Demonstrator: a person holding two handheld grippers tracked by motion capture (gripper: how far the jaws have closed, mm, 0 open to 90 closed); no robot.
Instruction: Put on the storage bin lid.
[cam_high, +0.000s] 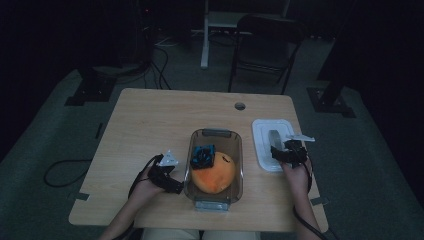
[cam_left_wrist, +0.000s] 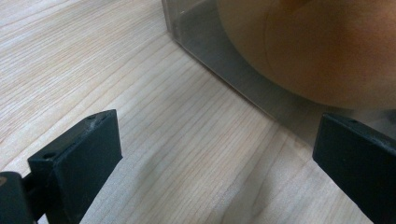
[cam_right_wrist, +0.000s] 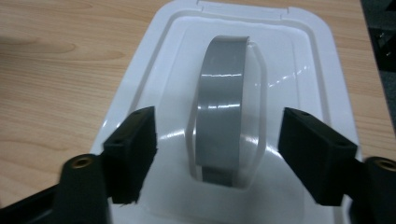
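Lid (cam_high: 272, 144) work first: the white lid lies flat on the wooden table (cam_high: 150, 125), right of centre in the high view, and my right gripper (cam_high: 286, 152) sits over its near end. In the right gripper view my two black jaws stand apart on either side of the lid's grey handle (cam_right_wrist: 222, 109), an arched strap running up the middle of the frame; neither pad touches it, so the gripper is open and holds nothing, though the handle is between the jaws. My left gripper (cam_high: 172, 182) rests lower left of centre in the high view, just beside the clear plastic box (cam_high: 239, 150), which stands in the middle of the table with its long side running away from me. In the left gripper view my jaws are spread wide at the bottom corners of the frame over bare wood, with nothing gripped between them, and the box's clear wall (cam_left_wrist: 224, 70) crosses the upper right. Inside the box an orange soft thing (cam_high: 214, 175) fills the near half, and a small black-and-blue fan (cam_high: 204, 156) lies just behind it, touching it.
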